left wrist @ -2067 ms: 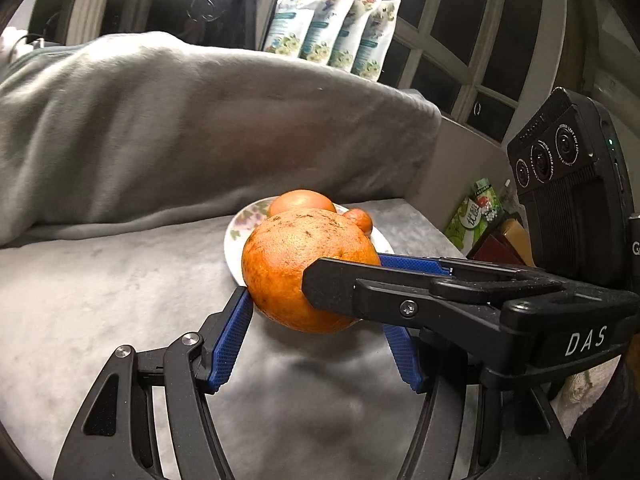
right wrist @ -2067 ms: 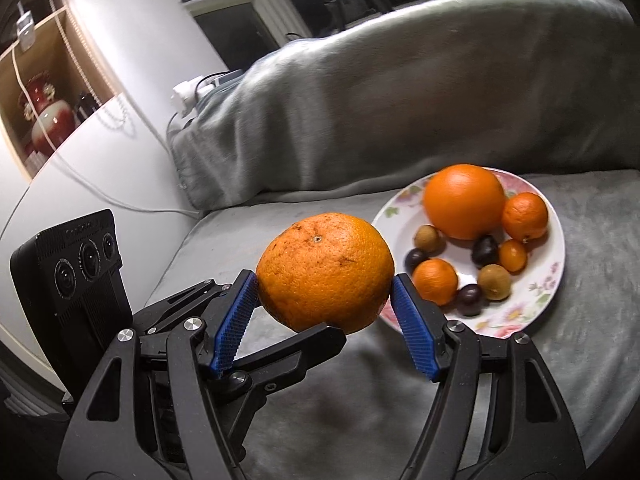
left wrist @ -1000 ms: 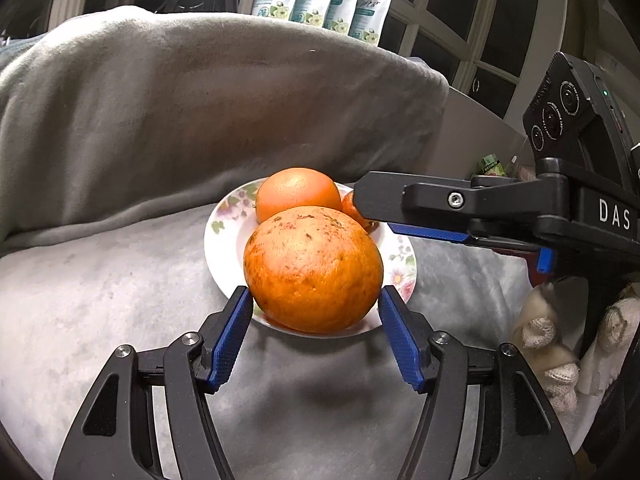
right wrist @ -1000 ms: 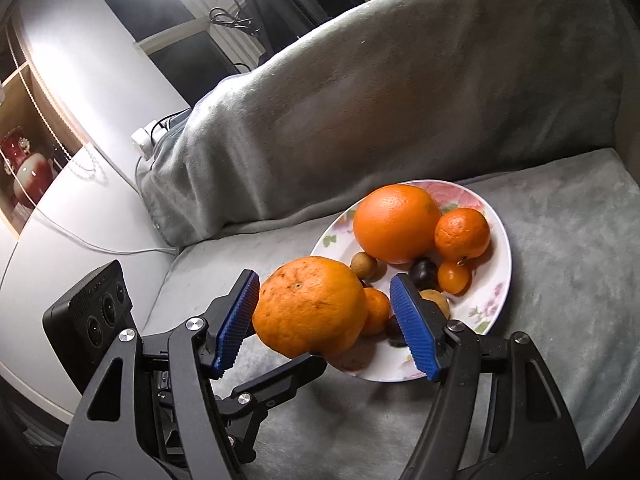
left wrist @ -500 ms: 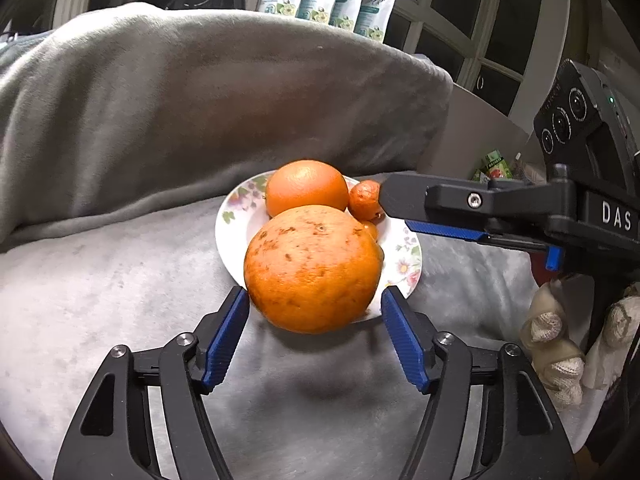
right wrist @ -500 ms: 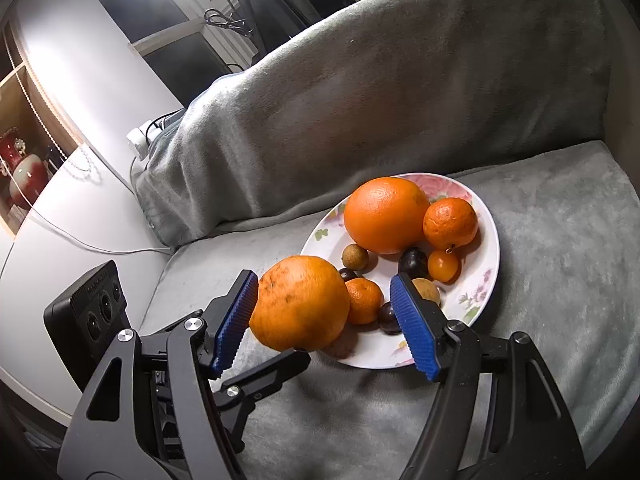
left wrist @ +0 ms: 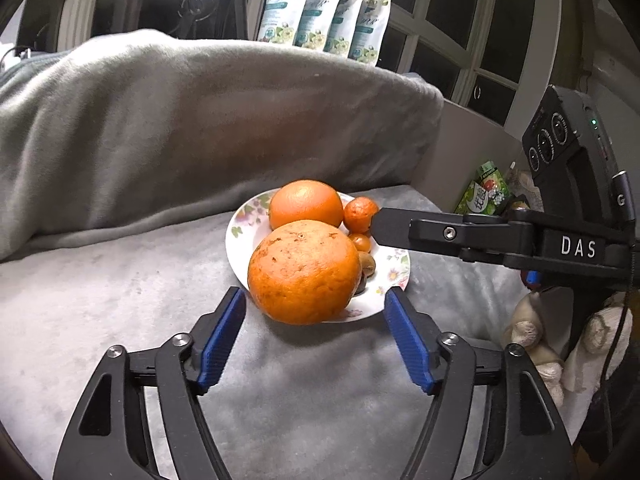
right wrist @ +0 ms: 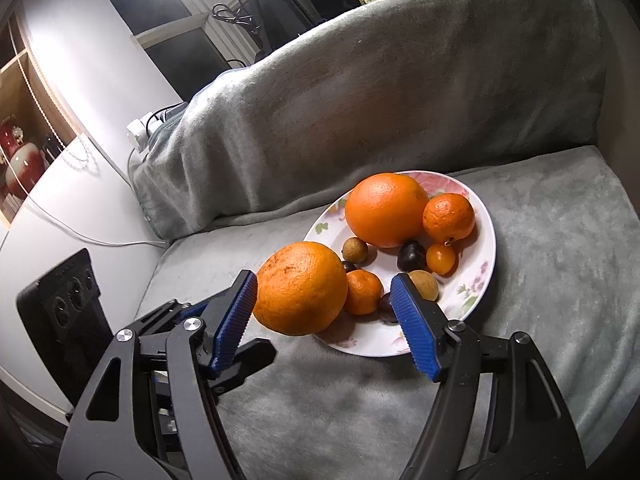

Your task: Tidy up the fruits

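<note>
My left claw [left wrist: 314,336] and right claw [right wrist: 324,312] are both opening, gripping nothing; the big orange [left wrist: 304,272] sits on the plate's [right wrist: 476,280] near rim, dead ahead between the left jaws.

Both wrist cameras look forward and downward along their own fingers from close range, the left from the plate's [left wrist: 394,276] near-left side, the right from its right, sharing the fruit plate and grey sofa [right wrist: 400,92].
</note>
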`<state>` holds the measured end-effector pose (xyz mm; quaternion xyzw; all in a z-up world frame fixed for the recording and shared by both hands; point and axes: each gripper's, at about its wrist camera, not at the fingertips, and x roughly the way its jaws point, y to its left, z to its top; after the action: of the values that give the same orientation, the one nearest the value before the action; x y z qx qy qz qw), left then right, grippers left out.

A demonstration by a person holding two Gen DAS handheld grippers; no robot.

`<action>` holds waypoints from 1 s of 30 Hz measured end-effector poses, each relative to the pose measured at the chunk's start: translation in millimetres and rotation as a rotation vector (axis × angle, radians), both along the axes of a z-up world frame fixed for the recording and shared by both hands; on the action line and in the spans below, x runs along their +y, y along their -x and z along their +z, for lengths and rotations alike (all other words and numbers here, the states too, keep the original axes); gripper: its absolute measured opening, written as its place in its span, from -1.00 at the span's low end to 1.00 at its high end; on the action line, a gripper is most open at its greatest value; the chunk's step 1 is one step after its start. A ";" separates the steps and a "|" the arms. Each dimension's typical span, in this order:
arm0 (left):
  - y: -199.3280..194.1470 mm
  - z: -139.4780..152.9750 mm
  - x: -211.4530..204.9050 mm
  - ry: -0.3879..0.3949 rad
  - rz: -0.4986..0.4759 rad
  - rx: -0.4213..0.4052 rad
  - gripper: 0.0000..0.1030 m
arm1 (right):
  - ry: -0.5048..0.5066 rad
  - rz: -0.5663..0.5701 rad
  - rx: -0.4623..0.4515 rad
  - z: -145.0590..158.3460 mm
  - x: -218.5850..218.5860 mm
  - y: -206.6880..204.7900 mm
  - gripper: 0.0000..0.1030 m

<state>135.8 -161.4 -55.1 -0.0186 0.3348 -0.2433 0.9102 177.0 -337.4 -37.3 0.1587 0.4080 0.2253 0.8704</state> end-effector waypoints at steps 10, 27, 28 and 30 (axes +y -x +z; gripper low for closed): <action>17.4 15.9 7.8 0.005 0.014 -0.041 0.56 | 0.085 -0.047 -0.092 18.6 1.7 22.7 0.82; 53.8 37.8 27.7 -0.021 0.102 -0.072 0.61 | 0.264 -0.119 -0.221 32.8 8.7 79.2 0.85; 55.2 38.3 28.8 -0.019 0.106 -0.071 0.61 | 0.266 -0.124 -0.222 32.7 7.9 81.7 0.85; 58.0 39.5 30.5 -0.015 0.114 -0.071 0.62 | 0.269 -0.138 -0.225 33.4 6.1 86.7 0.85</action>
<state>77.8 -130.9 -15.7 -0.0220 0.3024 -0.1891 0.9340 90.3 -331.3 -3.9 0.0424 0.3224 0.1248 0.9374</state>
